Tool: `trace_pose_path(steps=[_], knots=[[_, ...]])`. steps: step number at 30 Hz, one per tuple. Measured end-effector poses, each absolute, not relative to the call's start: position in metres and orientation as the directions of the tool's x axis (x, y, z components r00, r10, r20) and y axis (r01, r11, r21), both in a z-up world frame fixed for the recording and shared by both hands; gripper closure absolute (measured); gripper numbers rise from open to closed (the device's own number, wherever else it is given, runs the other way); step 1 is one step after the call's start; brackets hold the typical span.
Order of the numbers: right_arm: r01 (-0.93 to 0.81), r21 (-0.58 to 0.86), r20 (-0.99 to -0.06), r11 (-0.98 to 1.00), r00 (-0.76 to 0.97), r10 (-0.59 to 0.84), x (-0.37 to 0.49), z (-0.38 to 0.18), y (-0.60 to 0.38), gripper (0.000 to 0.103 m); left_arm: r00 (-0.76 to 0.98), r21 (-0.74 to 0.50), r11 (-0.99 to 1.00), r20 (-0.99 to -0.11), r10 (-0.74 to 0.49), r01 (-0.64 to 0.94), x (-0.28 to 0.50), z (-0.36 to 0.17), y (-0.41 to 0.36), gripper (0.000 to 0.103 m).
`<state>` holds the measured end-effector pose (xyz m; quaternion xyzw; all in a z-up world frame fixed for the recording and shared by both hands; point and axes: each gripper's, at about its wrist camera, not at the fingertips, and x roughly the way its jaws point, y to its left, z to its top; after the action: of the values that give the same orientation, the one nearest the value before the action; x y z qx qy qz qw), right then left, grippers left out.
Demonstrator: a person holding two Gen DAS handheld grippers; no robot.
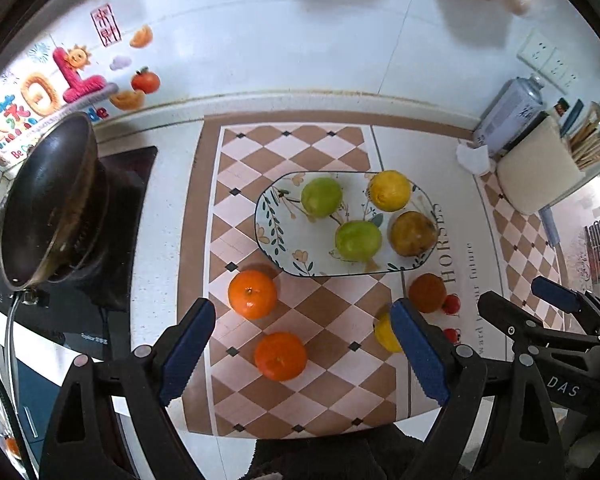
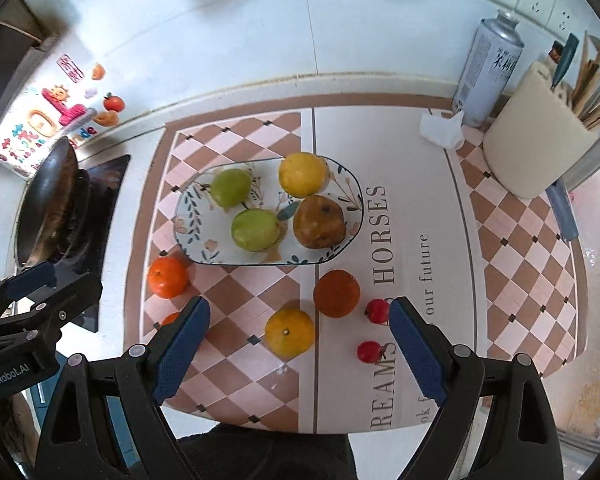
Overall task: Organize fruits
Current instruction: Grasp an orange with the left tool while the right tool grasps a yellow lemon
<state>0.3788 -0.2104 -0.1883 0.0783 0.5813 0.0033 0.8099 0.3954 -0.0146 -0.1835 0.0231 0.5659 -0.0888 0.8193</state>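
1. Both grippers hang wide open and empty over the near edge of the worktop (image 2: 340, 92): the left gripper (image 1: 300, 356) on the left, the right gripper (image 2: 298, 354) beside it.
2. Leftmost lie two oranges (image 1: 252, 294) (image 1: 280, 356) on the checked mat (image 1: 340, 312), the nearer one squarely between the left gripper's open fingers. Judged best: descend on it, close across its widest part.
3. Behind sits the plate (image 2: 188, 220), holding two green fruits (image 2: 231, 187) (image 2: 255, 229), a yellow one (image 2: 302, 174) and a brown one (image 2: 319, 222). Free space is at its left end; set fruit there so nothing rolls.
4. Further right wait a yellow orange (image 2: 289, 332), a dark orange (image 2: 336, 293) and two small red fruits (image 2: 378, 311) (image 2: 369, 351), which need a gentle pinch.
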Motion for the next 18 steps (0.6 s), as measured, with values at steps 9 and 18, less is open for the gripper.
trace_pose_path(steps=[9,18], knots=[[0.093,0.139,-0.917,0.986,0.387,0.093,0.35,-0.151,-0.206,0.01,0.385,-0.068,0.98,-0.913,-0.136,0.185,0.37,-0.154,-0.006,0.013],[0.085,0.132,-0.912,0.988,0.402,0.087,0.338,-0.139,-0.198,0.01,0.4,-0.065,0.98,-0.906,-0.136,0.186,0.357,-0.147,-0.005,0.013]])
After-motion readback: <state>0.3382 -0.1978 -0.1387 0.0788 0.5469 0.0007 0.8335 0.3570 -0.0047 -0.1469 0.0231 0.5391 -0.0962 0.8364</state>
